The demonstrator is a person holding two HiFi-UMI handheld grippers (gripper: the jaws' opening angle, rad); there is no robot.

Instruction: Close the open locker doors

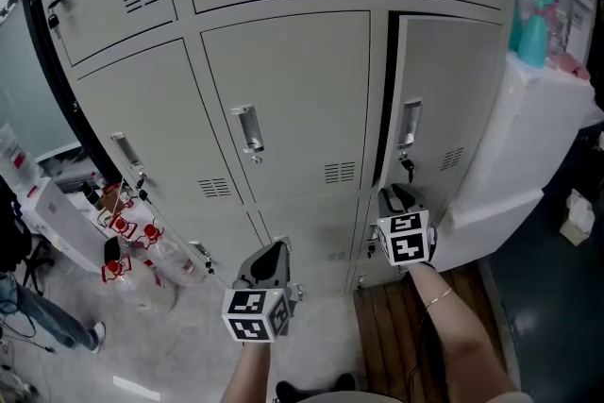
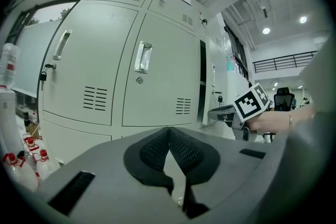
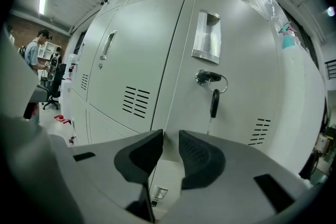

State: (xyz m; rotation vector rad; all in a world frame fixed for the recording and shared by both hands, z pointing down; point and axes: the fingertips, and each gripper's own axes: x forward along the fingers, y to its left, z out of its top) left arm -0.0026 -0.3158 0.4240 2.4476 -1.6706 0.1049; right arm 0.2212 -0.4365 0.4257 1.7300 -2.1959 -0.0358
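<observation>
Right gripper (image 1: 396, 196) faces the ajar locker door (image 1: 453, 90) close ahead.

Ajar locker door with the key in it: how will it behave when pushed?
The ajar door looks like rigid sheet metal, so it likely swings shut rather than flexing. Its hanging key will probably sway and rattle.

Bare floor (image 1: 321, 335) before the lockers (image 1: 283, 90), between bottles (image 1: 156, 252) at left and white cabinet (image 1: 538, 132) at right.
</observation>
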